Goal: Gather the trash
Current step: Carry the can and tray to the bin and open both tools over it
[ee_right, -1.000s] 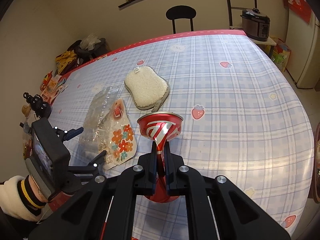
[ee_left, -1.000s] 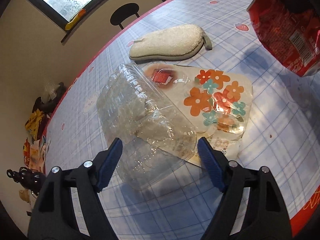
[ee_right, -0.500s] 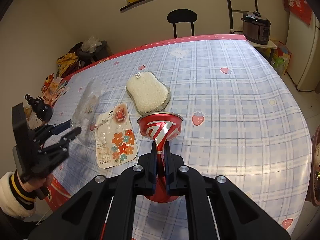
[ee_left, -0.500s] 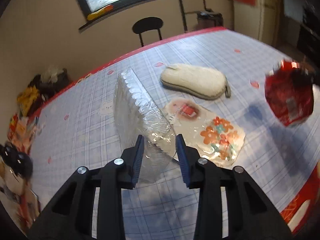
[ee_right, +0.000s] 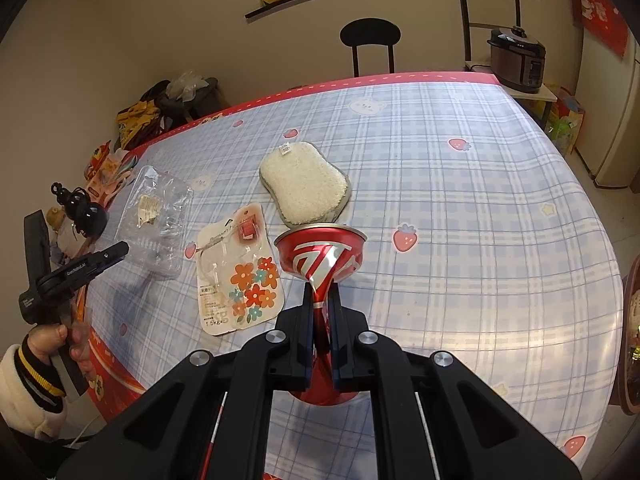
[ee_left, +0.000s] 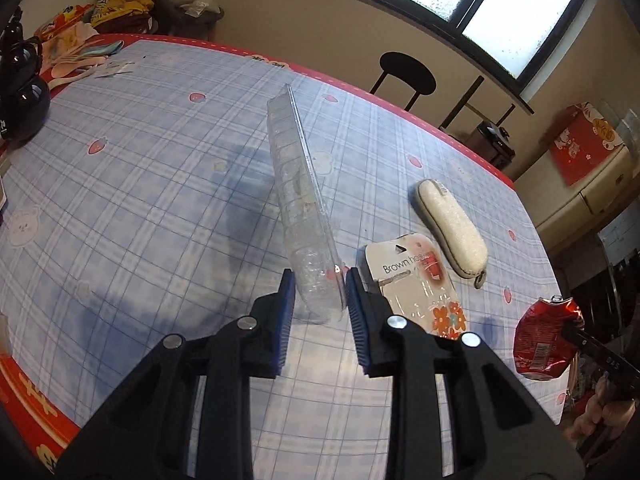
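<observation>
My left gripper [ee_left: 320, 280] is shut on a clear plastic clamshell box [ee_left: 302, 208] and holds it edge-on above the table; it also shows in the right wrist view [ee_right: 158, 216]. My right gripper [ee_right: 322, 300] is shut on a crushed red can [ee_right: 320, 254], pinched at its waist; the can also shows in the left wrist view [ee_left: 546, 338]. A flowered hook package [ee_right: 240, 276] lies flat on the checked tablecloth [ee_right: 460, 208], between the two grippers.
A white scrubbing sponge [ee_right: 306, 184] lies behind the package. A dark gourd ornament [ee_right: 82, 210] and loose papers sit at the table's left end. A black chair [ee_right: 370, 40] and a rice cooker [ee_right: 516, 60] stand beyond the far edge.
My left gripper closed on the clear box, lifted it off the package and swung left and up. The right gripper has held the can still.
</observation>
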